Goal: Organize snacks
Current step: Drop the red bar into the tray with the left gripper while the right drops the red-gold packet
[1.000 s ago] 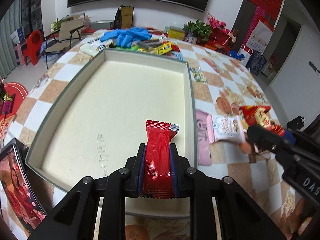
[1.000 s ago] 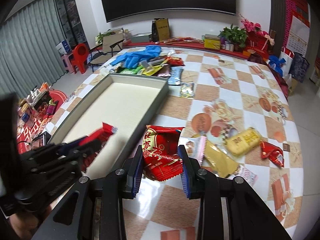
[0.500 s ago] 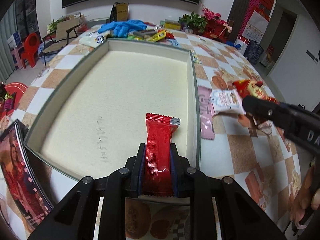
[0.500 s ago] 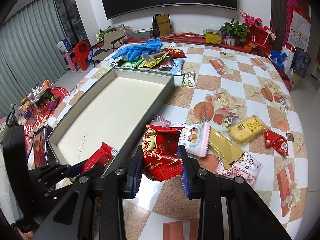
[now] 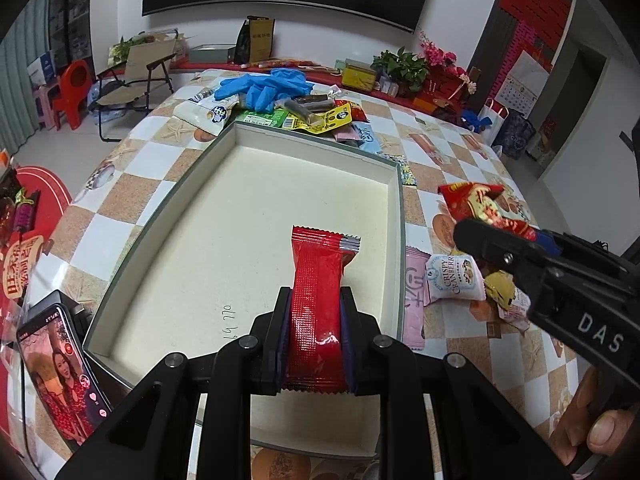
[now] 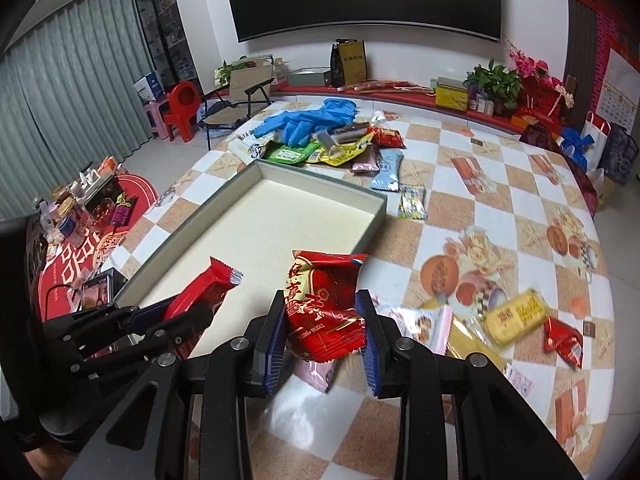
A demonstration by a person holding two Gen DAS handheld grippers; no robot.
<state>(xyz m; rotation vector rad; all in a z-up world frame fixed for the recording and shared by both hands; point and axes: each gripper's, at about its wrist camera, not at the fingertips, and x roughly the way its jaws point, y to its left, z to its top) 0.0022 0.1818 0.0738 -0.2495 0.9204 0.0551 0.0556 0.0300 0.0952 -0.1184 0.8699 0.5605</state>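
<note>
1. The left claw [image 5: 314, 340] is clenching a plain red snack packet [image 5: 320, 292] by its lower half, holding it in the air over the near end of the shallow tray [image 5: 401, 216], whose cream floor is showing nothing lying in it
2. The right claw [image 6: 324, 336] is gripping a red and gold snack bag [image 6: 324, 304], hanging over the tray's right wall and the tabletop [image 6: 500, 208] just beside it
3. In my judgement the step in hand is carrying both snacks to the tray; neither has been set down yet
4. The next move is calling for lowering each packet onto the tray floor and letting go, with the right claw first crossing inward over the wall
5. The tray walls are standing low but upright, so a drooping wrapper could be catching on the rim
6. The two claws are working near each other at the same end; placing side by side, not crossing, looks safer
7. Open room is lying towards the far half of the tray; beyond its far wall blue gloves [image 6: 308, 120] and a pile of packets are crowding the edge, and loose packets, among them a yellow packet [image 6: 516, 314], are lying on the tabletop to the right
</note>
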